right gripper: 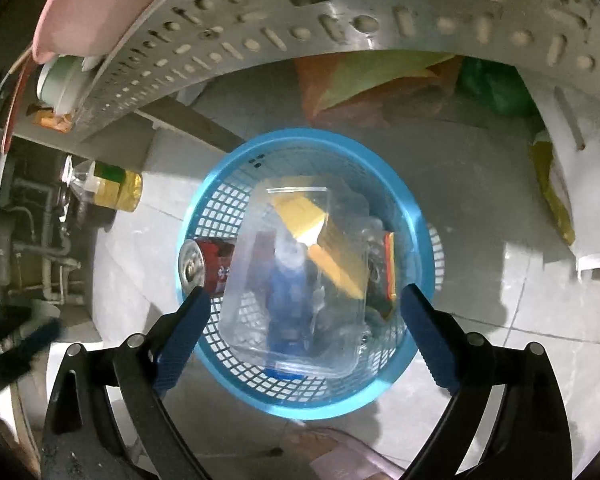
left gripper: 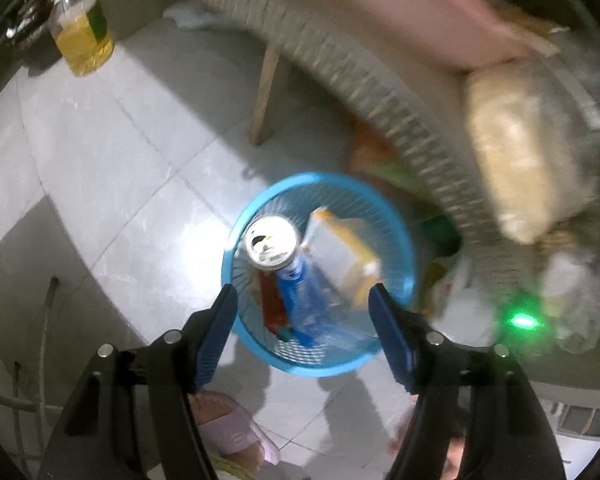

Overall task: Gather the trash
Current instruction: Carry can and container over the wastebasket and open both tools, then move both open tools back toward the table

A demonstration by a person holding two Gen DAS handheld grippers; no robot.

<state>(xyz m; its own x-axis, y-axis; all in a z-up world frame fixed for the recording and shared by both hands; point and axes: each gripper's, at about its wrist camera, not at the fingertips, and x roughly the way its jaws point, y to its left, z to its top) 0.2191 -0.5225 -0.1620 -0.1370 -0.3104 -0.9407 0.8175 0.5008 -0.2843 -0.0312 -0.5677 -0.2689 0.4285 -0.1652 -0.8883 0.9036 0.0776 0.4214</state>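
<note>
Both the left gripper (left gripper: pixel 302 300) and the right gripper (right gripper: pixel 304 304) hang over the blue basket (right gripper: pixel 414 216) with jaws wide and empty. The basket holds a can (right gripper: pixel 198 266), a clear container (right gripper: pixel 300 280) and a yellow carton (right gripper: pixel 332 248). A perforated grey panel (right gripper: pixel 340 16) overhangs it, and an oil bottle (left gripper: pixel 82 34) stands apart on the floor.

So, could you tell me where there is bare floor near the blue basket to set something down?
Bare tile lies left of the blue basket, between it and the oil bottle, and in front of it toward the pink slipper. It is crowded behind and right: bags lie under the grey perforated shelf. The basket itself is full.
</note>
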